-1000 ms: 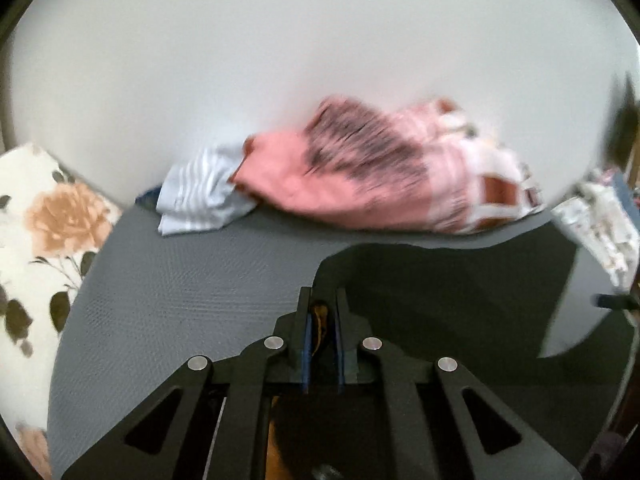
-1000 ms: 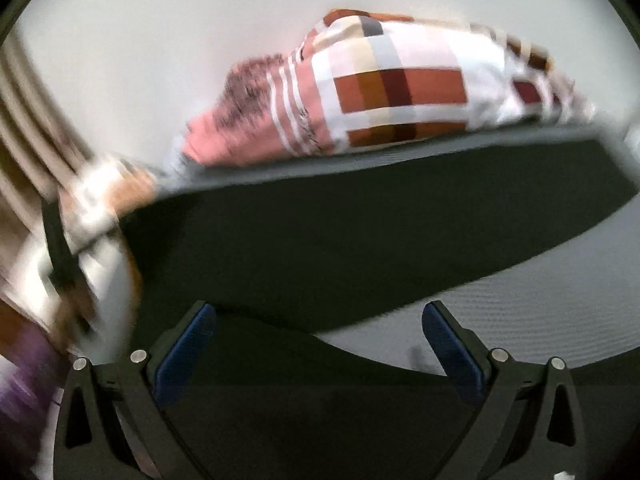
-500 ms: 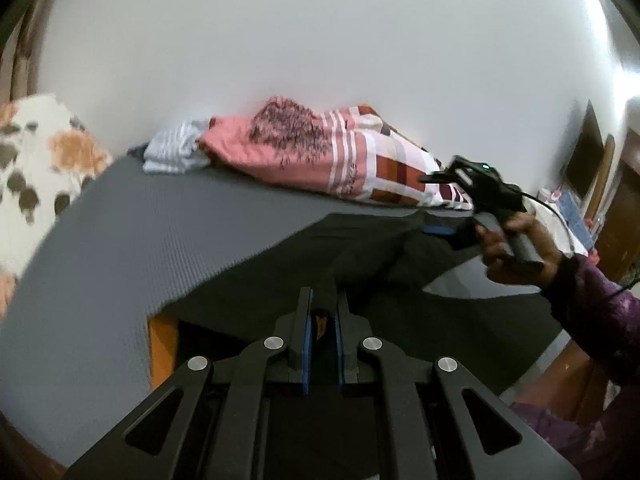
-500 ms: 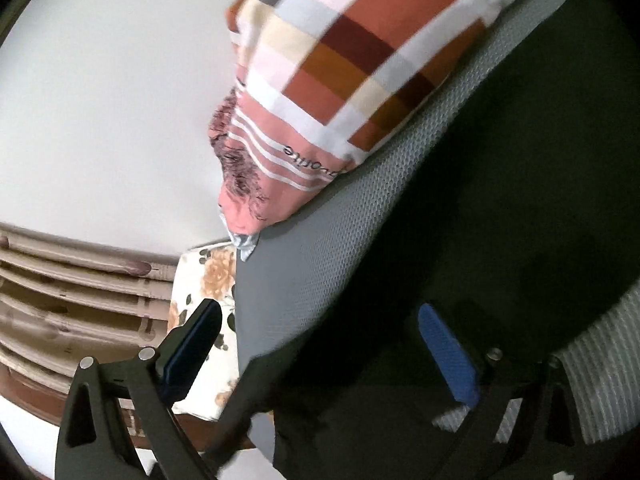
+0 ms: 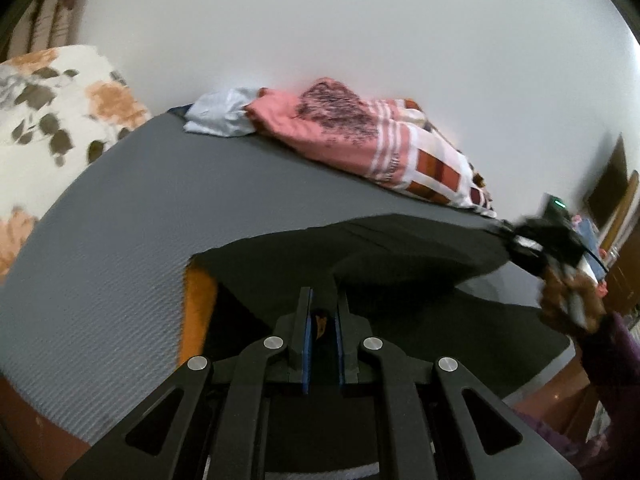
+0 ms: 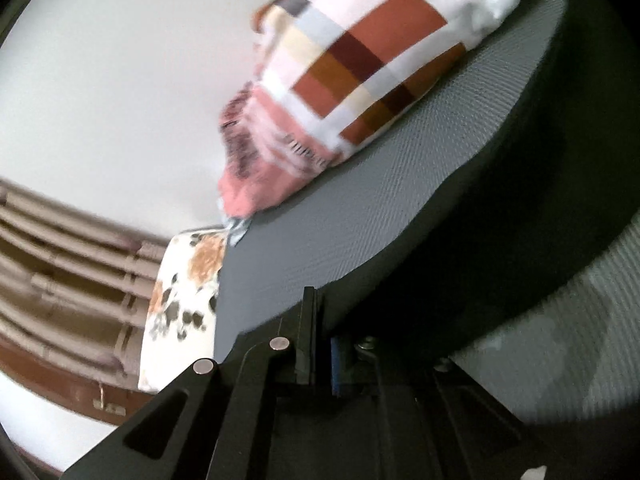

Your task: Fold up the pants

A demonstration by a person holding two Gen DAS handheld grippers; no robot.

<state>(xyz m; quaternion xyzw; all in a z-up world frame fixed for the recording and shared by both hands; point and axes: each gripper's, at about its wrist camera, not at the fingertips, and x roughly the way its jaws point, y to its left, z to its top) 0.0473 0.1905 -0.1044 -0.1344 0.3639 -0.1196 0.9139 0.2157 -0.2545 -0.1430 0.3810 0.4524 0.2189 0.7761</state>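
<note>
The dark pants (image 5: 360, 248) are spread over the grey bed sheet (image 5: 120, 220), and an orange inner lining (image 5: 198, 300) shows at a lifted corner. My left gripper (image 5: 322, 304) is shut on a fold of the pants close to the camera. At the far right, blurred, my right gripper (image 5: 520, 240) grips the pants' other end, held by a person's hand (image 5: 568, 300). In the right wrist view, the right gripper (image 6: 322, 312) has its jaws closing tight, with the dark pants (image 6: 500, 220) pinched between the pads.
A pink and checked blanket (image 5: 380, 148) and a pale striped cloth (image 5: 218, 116) lie bunched along the white wall. A floral pillow (image 5: 52, 120) sits at the left, beside a wooden headboard (image 6: 60, 280). The bed's edge runs at the lower right.
The right gripper's jaws went from wide open to closed on the pants' edge. The left gripper carried its fold sideways, lifting the corner and baring the orange lining.
</note>
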